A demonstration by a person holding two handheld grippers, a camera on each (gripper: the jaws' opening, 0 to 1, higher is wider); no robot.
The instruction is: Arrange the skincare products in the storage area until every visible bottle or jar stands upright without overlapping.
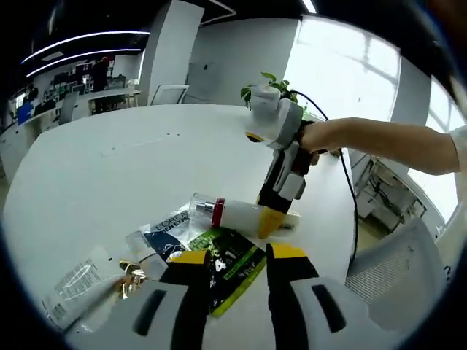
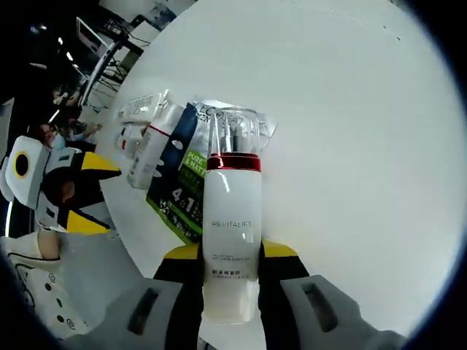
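Observation:
A white Revitalift bottle (image 2: 232,219) with a red band and clear cap lies on its side, and my right gripper (image 2: 232,251) is shut on its lower body. In the left gripper view the same bottle (image 1: 230,213) rests level over the sachets, held by the right gripper (image 1: 273,217) in a person's hand. My left gripper (image 1: 237,255) stands open just short of a green-black sachet (image 1: 232,264) and a blue sachet (image 1: 171,230). A white tube (image 1: 76,288) and a small gold-capped item (image 1: 131,271) lie to its left. The left gripper (image 2: 93,191) appears open at the left of the right gripper view.
All of this lies on a round white table (image 1: 109,168). A potted plant (image 1: 271,86) stands at its far edge, with a cable beside it. A white chair (image 1: 394,255) stands off the table's right side. Another white tube (image 2: 155,149) lies beside the sachets.

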